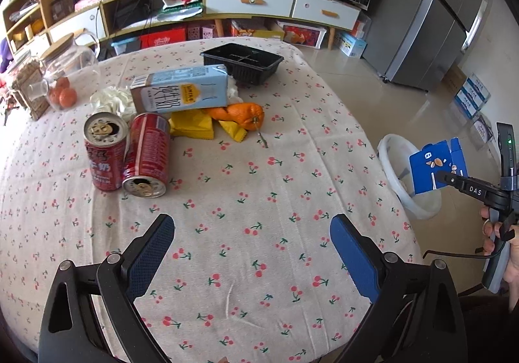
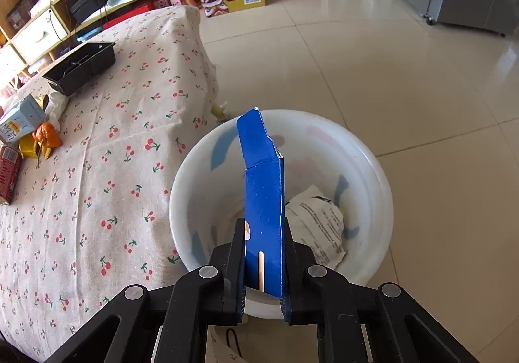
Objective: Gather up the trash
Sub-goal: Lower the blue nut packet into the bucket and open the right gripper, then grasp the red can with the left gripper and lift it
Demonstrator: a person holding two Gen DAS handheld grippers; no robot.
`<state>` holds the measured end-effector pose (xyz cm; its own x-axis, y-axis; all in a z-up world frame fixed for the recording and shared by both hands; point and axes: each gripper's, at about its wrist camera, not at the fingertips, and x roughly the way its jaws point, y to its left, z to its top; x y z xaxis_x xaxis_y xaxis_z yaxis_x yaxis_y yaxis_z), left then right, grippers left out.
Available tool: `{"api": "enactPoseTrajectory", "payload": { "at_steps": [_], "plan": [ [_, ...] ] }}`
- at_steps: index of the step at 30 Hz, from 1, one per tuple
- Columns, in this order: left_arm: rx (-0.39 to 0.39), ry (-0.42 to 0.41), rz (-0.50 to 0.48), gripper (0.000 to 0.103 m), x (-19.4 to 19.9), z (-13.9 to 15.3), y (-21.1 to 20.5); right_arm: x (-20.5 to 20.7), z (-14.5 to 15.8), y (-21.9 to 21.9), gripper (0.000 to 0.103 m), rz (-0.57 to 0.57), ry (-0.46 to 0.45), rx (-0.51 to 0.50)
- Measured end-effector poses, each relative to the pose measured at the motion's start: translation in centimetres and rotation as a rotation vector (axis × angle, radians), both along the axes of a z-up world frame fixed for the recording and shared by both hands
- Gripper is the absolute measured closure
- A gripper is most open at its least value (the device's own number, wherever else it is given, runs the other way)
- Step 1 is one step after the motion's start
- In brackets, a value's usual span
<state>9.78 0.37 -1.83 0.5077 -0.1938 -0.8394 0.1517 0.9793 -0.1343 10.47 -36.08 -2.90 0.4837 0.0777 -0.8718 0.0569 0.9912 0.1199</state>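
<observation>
Right gripper: the right gripper (image 2: 264, 252) pinches a flat blue cardboard carton (image 2: 263, 201) at frame centre, directly above the round white plastic bin (image 2: 373, 168) on the floor.
Left gripper: the left gripper (image 1: 251, 236), fingers spread wide and holding nothing, hangs over the cherry-print tablecloth (image 1: 243, 188) at lower centre.
Done: one crumpled printed paper (image 2: 318, 227) lies inside the bin.
Left: upper left of the cloth holds two red drink cans (image 1: 129, 152), a pale blue milk carton (image 1: 180, 92), yellow wrappers (image 1: 194, 126), orange peel (image 1: 241, 115), white tissue (image 1: 110, 100) and a black plastic tray (image 1: 243, 63).
Progress: judged early; most trash remains.

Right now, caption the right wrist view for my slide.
Right gripper holds blue carton above white bin beside table.
</observation>
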Motion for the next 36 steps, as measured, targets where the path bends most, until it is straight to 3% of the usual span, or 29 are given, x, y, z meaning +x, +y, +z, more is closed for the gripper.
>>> {"api": "enactPoseTrajectory", "payload": {
  "at_steps": [9, 11, 13, 15, 22, 28, 36],
  "plan": [
    [-0.018, -0.009, 0.059, 0.005, -1.3, 0.7, 5.0, 0.5, 0.1, 1.6, 0.083, 0.001, -0.004, -0.019],
    [-0.018, -0.007, 0.072, 0.005, -1.4, 0.6, 6.0, 0.6, 0.2, 2.0, 0.073, -0.001, -0.007, -0.017],
    [-0.019, -0.004, 0.084, 0.005, -1.5, 0.5, 6.8, 0.5, 0.6, 2.3, 0.041, -0.011, -0.021, -0.017],
    [-0.019, -0.002, 0.099, 0.005, -1.6, 0.4, 7.8, 0.5, 1.1, 2.7, 0.030, -0.012, -0.044, -0.009],
    [-0.026, 0.021, 0.149, 0.005, -1.6, 0.4, 11.0, 0.8, 2.5, 5.3, 0.026, 0.031, -0.084, -0.046],
    [-0.072, 0.039, 0.238, 0.005, -0.8, 0.9, 15.5, 1.1, 3.0, 8.5, 0.024, 0.089, -0.100, -0.017],
    [-0.056, 0.031, 0.286, 0.005, 3.1, -0.2, 17.8, 3.0, 3.2, 12.5, 0.021, 0.139, -0.106, 0.036]
  ]
}}
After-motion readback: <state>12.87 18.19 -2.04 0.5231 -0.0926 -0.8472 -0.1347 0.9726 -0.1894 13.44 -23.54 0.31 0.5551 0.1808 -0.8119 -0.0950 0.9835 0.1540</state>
